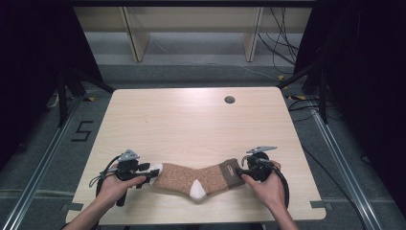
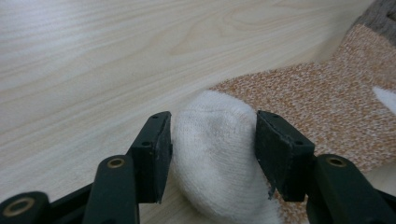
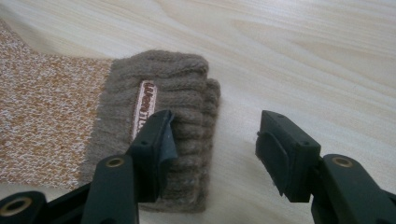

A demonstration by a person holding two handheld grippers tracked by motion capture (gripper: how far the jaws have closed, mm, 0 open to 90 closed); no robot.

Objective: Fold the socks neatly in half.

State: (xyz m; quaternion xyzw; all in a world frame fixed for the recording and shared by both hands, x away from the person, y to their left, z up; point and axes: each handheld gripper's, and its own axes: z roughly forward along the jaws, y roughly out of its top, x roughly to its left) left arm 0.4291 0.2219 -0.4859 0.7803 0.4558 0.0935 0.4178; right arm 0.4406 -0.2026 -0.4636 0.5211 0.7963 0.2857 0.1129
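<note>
An orange-brown sock (image 1: 191,179) with a white toe, a white heel patch and a brown ribbed cuff lies flat near the table's front edge. My left gripper (image 1: 155,173) is at the sock's toe end. In the left gripper view both pads of the left gripper (image 2: 212,144) touch the sides of the bunched white toe (image 2: 210,121). My right gripper (image 1: 242,168) is at the cuff end and stands open. In the right gripper view one jaw of the right gripper (image 3: 215,140) lies over the brown cuff (image 3: 177,88) beside its label, and the other is over bare wood.
The light wooden table (image 1: 191,120) has a round cable hole (image 1: 229,99) at the back right. Behind it stand wooden shelf legs (image 1: 136,43), with cables on the floor (image 1: 282,52). Metal rails run along both sides of the table.
</note>
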